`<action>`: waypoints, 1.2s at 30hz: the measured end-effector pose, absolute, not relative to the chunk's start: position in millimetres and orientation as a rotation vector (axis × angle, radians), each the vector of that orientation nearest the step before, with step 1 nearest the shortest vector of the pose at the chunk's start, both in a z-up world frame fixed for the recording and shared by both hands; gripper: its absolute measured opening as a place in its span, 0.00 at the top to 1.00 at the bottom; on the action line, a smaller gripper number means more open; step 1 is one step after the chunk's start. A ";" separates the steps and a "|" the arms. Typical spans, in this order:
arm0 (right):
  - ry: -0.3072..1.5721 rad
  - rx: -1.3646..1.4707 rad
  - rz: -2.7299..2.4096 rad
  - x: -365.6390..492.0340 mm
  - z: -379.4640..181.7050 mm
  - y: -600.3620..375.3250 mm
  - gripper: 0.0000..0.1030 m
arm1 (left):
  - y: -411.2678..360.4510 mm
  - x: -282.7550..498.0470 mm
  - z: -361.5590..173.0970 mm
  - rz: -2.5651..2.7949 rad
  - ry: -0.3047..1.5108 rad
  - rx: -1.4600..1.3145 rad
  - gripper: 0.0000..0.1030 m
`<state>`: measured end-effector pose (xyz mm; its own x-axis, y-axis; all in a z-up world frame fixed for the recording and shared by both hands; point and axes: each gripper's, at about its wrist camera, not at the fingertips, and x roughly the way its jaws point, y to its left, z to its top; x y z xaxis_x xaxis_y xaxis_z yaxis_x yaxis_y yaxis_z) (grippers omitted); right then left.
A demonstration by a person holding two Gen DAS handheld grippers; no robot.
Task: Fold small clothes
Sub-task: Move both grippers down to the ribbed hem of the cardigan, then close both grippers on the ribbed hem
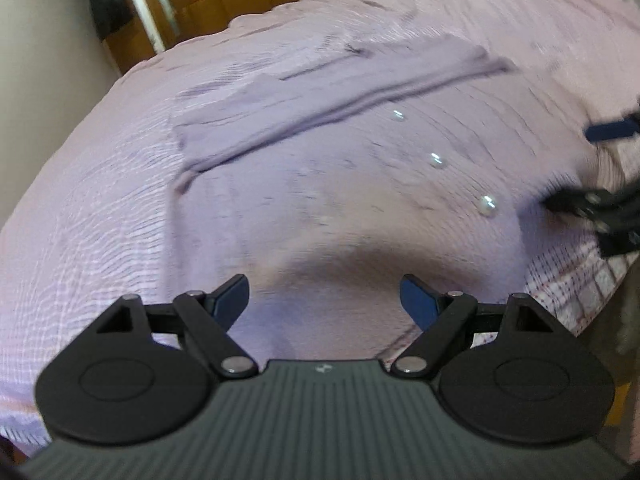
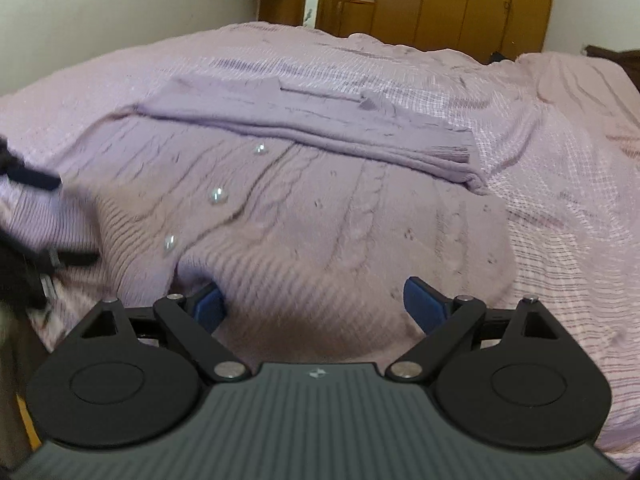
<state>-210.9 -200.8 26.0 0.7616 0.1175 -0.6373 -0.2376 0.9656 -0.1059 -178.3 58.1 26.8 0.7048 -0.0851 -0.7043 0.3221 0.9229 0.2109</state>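
A lilac cable-knit cardigan (image 1: 320,184) with pearl buttons (image 1: 488,205) lies flat on the bed; it also shows in the right wrist view (image 2: 340,224). Its sleeves (image 1: 320,96) are folded across the far side, also seen in the right wrist view (image 2: 320,128). My left gripper (image 1: 324,300) is open over the cardigan's near hem, holding nothing. My right gripper (image 2: 314,304) is open over the ribbed hem, holding nothing. The right gripper's fingers (image 1: 600,204) show at the right edge of the left wrist view. The left gripper (image 2: 28,216) shows blurred at the left edge of the right wrist view.
A pink textured bedspread (image 2: 560,184) covers the bed (image 1: 80,220). Wooden wardrobes (image 2: 460,0) and a doorway stand beyond the bed's far end. A pale wall (image 2: 120,8) runs along the left. The bed's near edge is just under the grippers.
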 end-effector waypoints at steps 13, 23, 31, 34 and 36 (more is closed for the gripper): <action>0.711 0.013 0.110 -222.8 41.2 -258.1 0.07 | 115.8 -167.8 28.6 -0.060 0.854 0.146 0.19; 0.786 0.214 0.068 -214.2 29.7 -280.2 0.07 | 142.0 -158.4 17.8 -0.056 0.931 -0.039 0.19; 0.827 0.207 0.078 -206.4 14.8 -263.1 0.20 | 141.5 -153.3 1.6 -0.087 0.969 -0.137 0.20; 0.832 0.208 0.078 -205.1 15.1 -262.1 0.36 | 143.1 -152.3 1.0 -0.092 0.965 -0.153 0.20; 0.833 0.222 0.082 -204.9 15.8 -265.5 0.45 | 144.5 -150.4 -0.1 -0.066 0.970 -0.161 0.21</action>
<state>-204.9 -265.5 15.8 0.6712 0.1586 -0.7241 0.0148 0.9738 0.2270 -150.4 144.5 -0.1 0.5641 -0.1277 -0.8158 -0.0160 0.9861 -0.1654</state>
